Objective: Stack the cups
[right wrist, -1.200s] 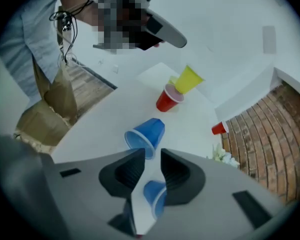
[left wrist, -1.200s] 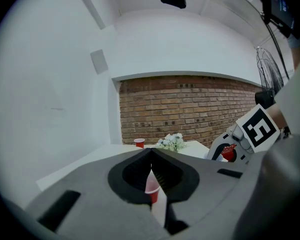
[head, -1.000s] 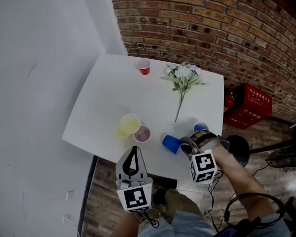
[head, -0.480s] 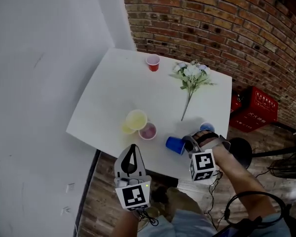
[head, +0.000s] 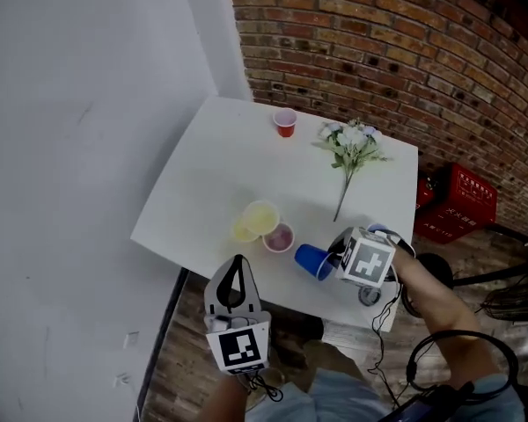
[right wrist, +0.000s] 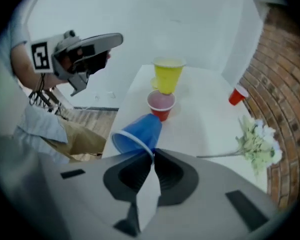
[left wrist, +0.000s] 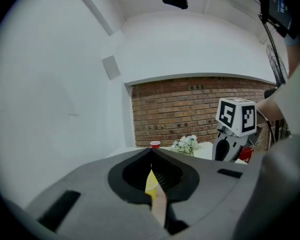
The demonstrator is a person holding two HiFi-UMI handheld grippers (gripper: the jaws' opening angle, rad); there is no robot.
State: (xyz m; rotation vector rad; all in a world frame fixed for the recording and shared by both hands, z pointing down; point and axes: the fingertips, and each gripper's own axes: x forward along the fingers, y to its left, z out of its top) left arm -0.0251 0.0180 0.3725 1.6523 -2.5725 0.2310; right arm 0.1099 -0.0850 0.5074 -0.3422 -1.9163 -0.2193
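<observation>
"What has the right gripper [right wrist: 152, 154] got?"

"Its jaws have just been closing and now pinch the rim of the blue cup [right wrist: 137, 133], which is tipped on its side by the near edge of the white table [head: 211, 174]."

"And the left gripper [left wrist: 151, 154]?"

"Pressed together, empty, nearer than the table. The red cup [head: 279, 236] and yellow cup [head: 260, 218] stand just left of the blue one."
</observation>
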